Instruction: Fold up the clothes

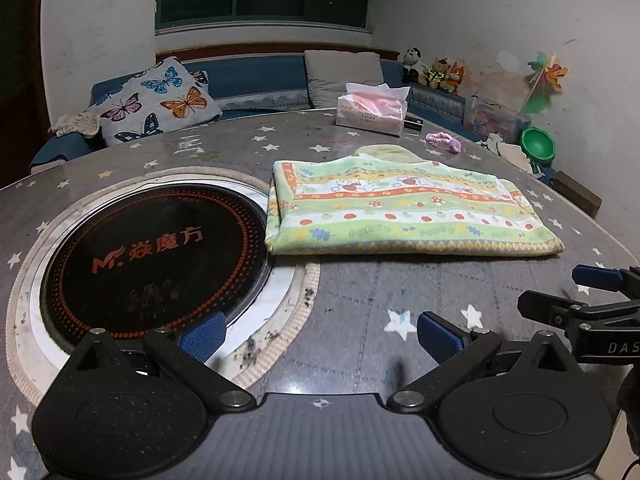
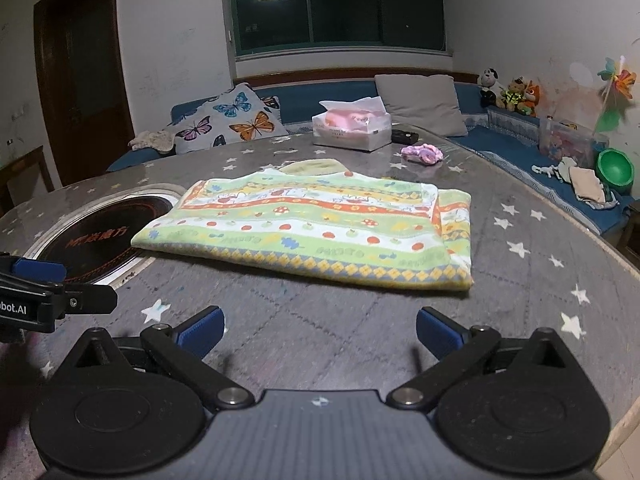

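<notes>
Surface: grey, round, printed with white stars
Induction cooker: black disc set into the surface, orange lettering
Tissue box: at the far edge, a tissue sticking up
Pink scrunchie: right of the tissue box
Butterfly pillow: on the blue sofa behind
Plush toys: on the sofa's right corner
Green bowl: far right

Right gripper: jaws spread, empty, above table. Folded striped garment flat ahead, beside round cooktop. Behind: tissue box, pink scrunchie. Left gripper at left edge.
</notes>
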